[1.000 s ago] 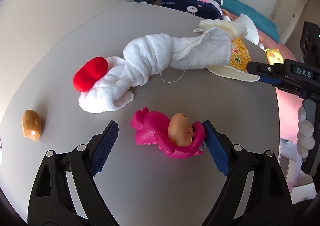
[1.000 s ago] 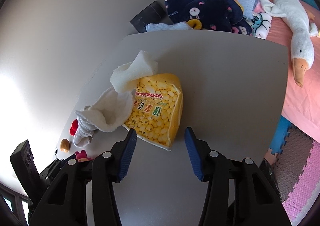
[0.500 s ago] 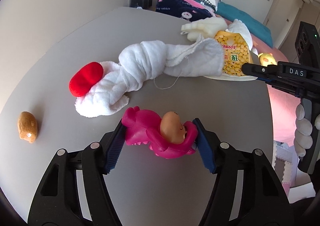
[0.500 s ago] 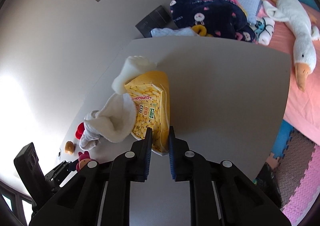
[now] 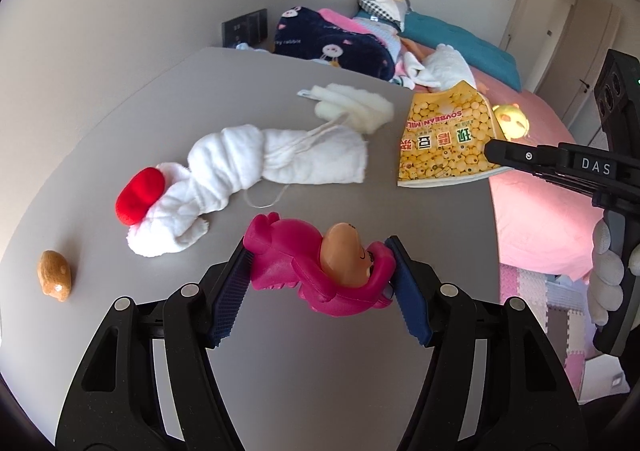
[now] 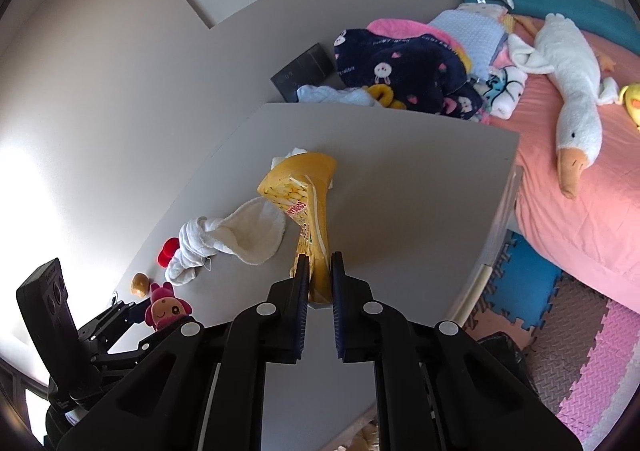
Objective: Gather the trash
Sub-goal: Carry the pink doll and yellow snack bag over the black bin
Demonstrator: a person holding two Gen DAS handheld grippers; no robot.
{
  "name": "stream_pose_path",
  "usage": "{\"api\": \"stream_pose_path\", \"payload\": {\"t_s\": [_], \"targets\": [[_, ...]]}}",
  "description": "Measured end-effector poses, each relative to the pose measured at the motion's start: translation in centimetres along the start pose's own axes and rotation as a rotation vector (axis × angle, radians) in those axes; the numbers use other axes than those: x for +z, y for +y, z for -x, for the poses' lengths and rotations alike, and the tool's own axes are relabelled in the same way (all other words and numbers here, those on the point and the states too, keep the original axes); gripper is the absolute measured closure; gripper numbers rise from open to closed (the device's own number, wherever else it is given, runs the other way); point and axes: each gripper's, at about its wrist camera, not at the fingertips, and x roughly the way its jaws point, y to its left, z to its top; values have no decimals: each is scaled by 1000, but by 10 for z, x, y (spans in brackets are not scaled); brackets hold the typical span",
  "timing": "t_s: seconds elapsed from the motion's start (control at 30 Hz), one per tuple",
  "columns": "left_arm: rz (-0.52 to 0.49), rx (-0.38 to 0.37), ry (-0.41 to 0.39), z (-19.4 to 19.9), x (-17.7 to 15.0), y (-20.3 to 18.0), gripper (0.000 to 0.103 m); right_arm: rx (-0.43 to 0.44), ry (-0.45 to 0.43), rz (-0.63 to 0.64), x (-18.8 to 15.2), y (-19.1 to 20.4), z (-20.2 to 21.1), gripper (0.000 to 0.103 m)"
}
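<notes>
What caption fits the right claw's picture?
Right claw pinching a yellow snack bag above the grey table.

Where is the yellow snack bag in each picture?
Left wrist view: the yellow snack bag is at upper right, over the table's far right edge, pinched by the right tool.
Right wrist view: the bag is in the middle, rising from between the shut right tool's pads.
Shared landmark: the white rolled towel lies just left of the bag in both.
</notes>
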Motion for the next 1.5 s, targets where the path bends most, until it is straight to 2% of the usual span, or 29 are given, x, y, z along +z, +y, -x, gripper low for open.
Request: {"api": "stream_pose_path", "payload": {"t_s": [0.27, 0.73, 1.5], "targets": [[-65, -43, -23, 8, 2, -31, 39, -49, -59, 7, -18, -4, 42, 91], [-181, -139, -31, 13, 2, -85, 39, -135, -128, -65, -49, -31, 103, 91], [-379, -303, 22, 10, -15, -165, 39, -296, -158, -200, -105, -77, 174, 91]]}}
